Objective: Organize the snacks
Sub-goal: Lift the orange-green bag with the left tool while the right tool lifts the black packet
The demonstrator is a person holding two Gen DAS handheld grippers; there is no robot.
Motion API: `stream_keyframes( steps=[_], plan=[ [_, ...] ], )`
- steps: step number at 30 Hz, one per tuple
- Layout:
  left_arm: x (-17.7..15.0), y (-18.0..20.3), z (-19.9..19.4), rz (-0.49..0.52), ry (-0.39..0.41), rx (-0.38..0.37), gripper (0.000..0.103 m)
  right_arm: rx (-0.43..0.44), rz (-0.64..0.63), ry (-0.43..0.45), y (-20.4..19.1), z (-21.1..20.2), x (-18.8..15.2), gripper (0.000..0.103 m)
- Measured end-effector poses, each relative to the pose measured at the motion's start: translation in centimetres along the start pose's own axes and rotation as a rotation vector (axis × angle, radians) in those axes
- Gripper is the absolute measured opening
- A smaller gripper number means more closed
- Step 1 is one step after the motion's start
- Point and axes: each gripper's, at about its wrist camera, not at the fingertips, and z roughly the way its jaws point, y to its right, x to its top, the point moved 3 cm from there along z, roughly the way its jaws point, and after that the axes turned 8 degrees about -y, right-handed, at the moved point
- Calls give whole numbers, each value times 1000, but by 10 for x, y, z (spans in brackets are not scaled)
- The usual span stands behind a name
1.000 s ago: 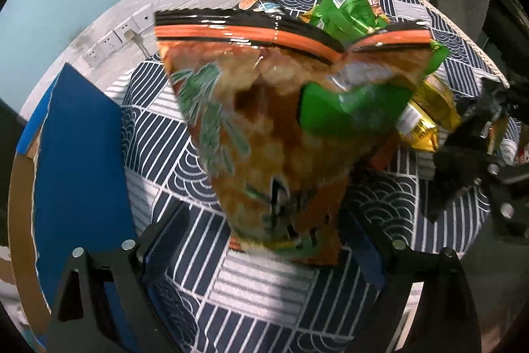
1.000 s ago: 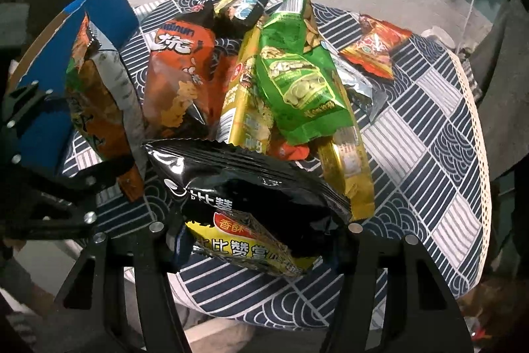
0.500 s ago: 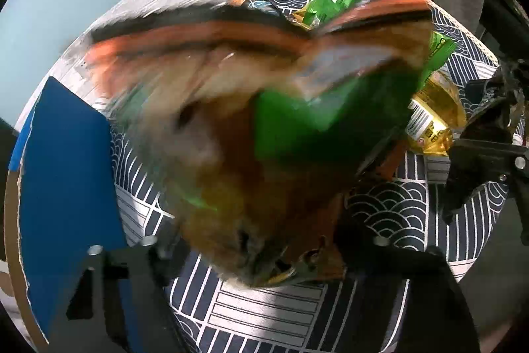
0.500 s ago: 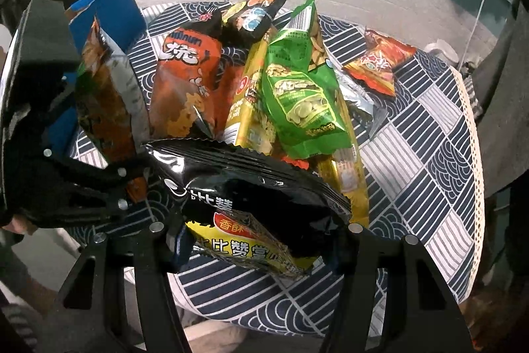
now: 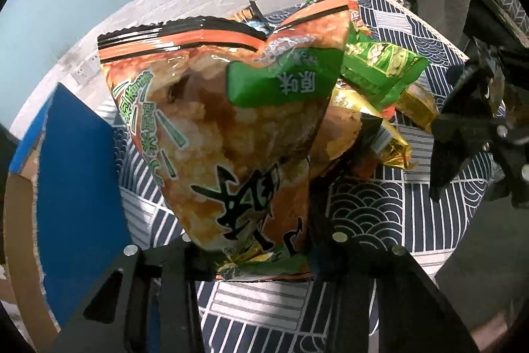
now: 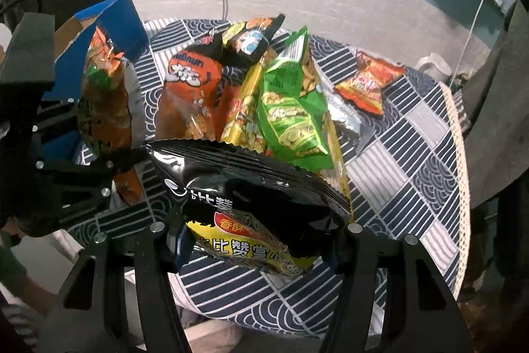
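Where orange bag (image 5: 231,134) looms, snack pile (image 5: 380,78) half-hidden

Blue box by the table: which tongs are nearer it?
Left. The left tongs, closing on an orange bag, are beside the blue box; the right tongs sit farther off.

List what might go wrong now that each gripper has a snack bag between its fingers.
1. The left gripper, jaws closing, pinches only the bottom seam of the orange crinkly rice-cracker bag; top-heavy, it may flop or slip.
2. The right gripper holds the puffy black-and-yellow foil bag by one end; squeezing could crush the contents.
3. The two bags hang close together; either could snag near the blue cardboard box.
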Motion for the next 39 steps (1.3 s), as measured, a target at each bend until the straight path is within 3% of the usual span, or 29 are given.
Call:
stream_keyframes(
  steps=[7, 20, 25, 39],
  plan=[
    [3, 3, -23, 44, 43, 60, 39, -21, -12, 31, -3, -19, 5, 61],
    [1, -25, -74, -63, 65, 40, 39, -30, -41, 102, -14, -61, 20, 61],
    [1, -39, -97, -77, 91, 68, 38, -43, -81, 127, -25, -75, 28, 61],
    [-12, -93, -135, -163, 112, 99, 39, 17, -163, 191, -73, -106, 71, 61]
  ],
)
